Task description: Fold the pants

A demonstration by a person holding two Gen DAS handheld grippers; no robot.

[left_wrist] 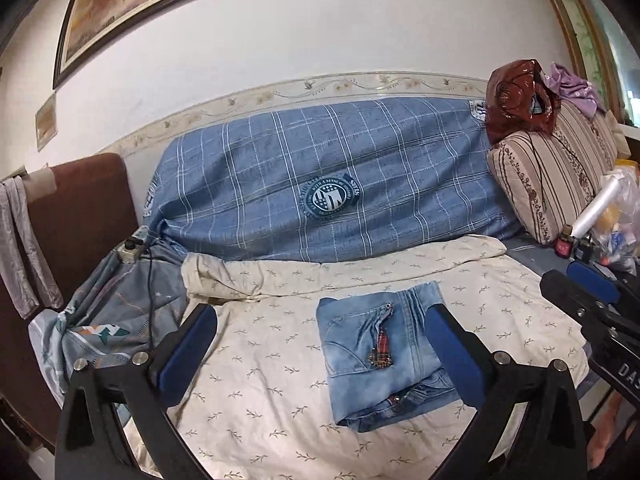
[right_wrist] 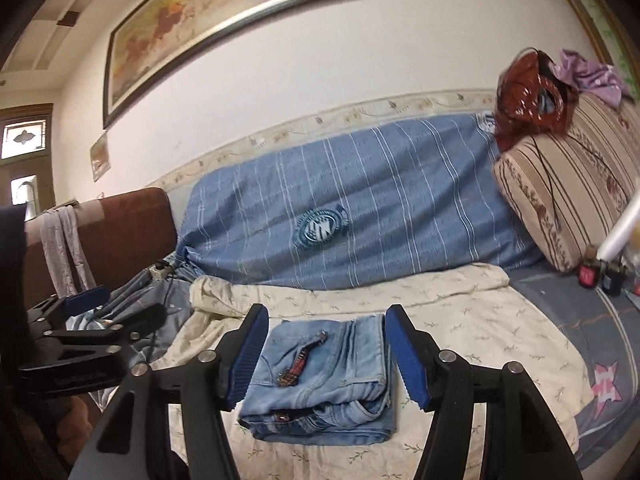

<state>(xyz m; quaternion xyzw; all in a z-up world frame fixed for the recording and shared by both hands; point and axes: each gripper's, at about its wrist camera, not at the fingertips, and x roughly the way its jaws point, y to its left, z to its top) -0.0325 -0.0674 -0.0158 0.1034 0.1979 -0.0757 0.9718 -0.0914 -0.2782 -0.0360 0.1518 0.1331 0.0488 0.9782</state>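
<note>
Light blue denim pants point(left_wrist: 380, 364) lie folded into a compact square packet on a cream leaf-print sheet point(left_wrist: 256, 392), with a red embroidered patch on top. My left gripper point(left_wrist: 320, 314) hovers above and in front of them, jaws wide open and nothing between the pads. Its right finger point(left_wrist: 452, 352) overlaps the packet's right edge in the picture. In the right wrist view the pants point(right_wrist: 332, 384) lie beyond my right gripper point(right_wrist: 326, 316), which is open and holds nothing. Each gripper shows in the other's view: the right gripper point(left_wrist: 576, 286) at the right edge, the left gripper point(right_wrist: 120, 306) at the left.
A blue plaid cover point(left_wrist: 320, 176) drapes the sofa back. A striped cushion point(left_wrist: 552, 176) with a brown plastic bag point(left_wrist: 520, 100) stands at the right, with small bottles point(left_wrist: 562, 244) and a plastic roll below. A power strip point(left_wrist: 130, 250) with its cord lies left, by a brown armrest point(left_wrist: 80, 216).
</note>
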